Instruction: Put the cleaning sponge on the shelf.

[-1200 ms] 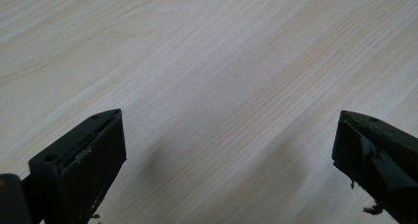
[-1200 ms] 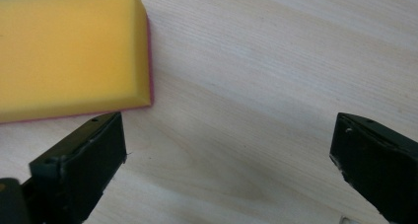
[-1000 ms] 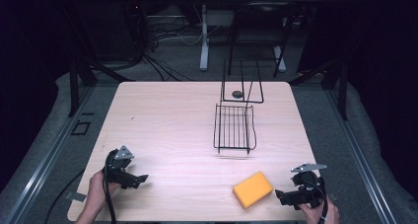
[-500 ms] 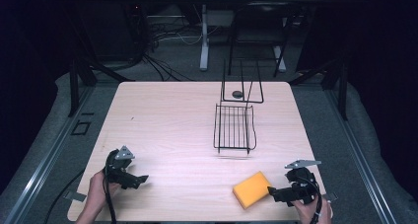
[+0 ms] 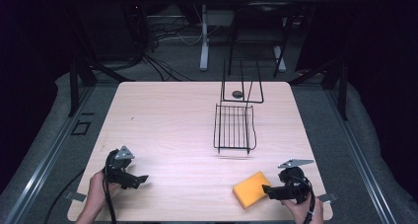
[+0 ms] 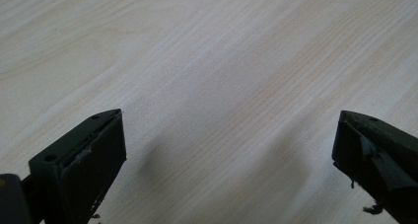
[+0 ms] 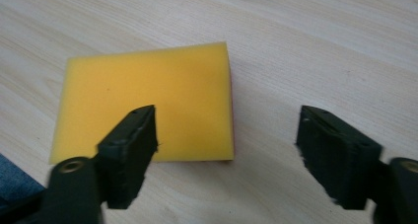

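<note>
Right gripper [image 5: 266, 189], held low at the near right table [image 5: 167, 115] edge, points left at the yellow sponge [image 5: 252, 189]; its jaws have just been closing, one over the sponge's top, the other over bare wood, pads not pressing. Left gripper [image 5: 144, 178], near left, rests with jaws spread wide over bare wood. No writing is legible. Small dark object [image 5: 237, 93] by the far wire rack [image 5: 234, 127]: unidentifiable.
</note>
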`<state>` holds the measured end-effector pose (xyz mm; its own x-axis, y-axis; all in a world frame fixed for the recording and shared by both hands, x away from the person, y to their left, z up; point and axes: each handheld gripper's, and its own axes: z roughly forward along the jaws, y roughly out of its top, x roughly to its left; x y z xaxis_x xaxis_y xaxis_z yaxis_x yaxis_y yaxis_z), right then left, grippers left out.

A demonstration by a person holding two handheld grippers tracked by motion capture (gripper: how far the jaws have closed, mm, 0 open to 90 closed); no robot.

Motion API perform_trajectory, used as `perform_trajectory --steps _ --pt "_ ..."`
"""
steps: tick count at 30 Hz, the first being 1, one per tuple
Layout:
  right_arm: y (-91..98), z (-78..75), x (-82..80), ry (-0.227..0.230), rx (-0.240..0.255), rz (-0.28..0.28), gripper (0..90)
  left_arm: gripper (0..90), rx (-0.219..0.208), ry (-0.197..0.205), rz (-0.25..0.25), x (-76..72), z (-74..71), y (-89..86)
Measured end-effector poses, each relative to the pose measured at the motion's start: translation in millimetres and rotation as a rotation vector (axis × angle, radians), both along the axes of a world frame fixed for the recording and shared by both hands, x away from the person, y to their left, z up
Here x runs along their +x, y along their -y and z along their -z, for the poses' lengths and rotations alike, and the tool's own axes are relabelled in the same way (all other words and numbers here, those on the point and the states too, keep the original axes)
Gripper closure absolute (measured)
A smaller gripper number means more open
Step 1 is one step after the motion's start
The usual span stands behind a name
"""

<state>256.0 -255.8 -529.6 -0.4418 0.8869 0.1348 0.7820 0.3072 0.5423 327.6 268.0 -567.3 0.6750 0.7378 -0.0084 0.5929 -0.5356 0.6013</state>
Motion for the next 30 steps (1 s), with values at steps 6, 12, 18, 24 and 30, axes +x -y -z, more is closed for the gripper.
perform_trajectory --steps 6,12,18,24,30 --pt "-2.8 4.9 2.3 -0.024 0.009 -0.007 41.4 0.0 0.001 0.0 -0.001 0.0 -0.3 -0.5" --pt "0.8 10.1 4.7 -0.049 0.04 -0.003 51.9 0.0 0.001 -0.001 0.002 0.1 0.0 0.2" --pt "3.3 13.8 4.6 -0.055 0.07 0.013 64.6 0.0 0.005 -0.001 0.005 0.3 0.4 0.8" --pt "2.4 15.0 3.1 -0.055 0.073 0.022 74.0 0.0 0.003 -0.004 0.003 0.4 0.7 0.7" --pt "-0.5 15.7 1.0 -0.042 0.061 0.026 82.1 0.0 0.004 -0.004 0.008 0.1 0.5 0.8"
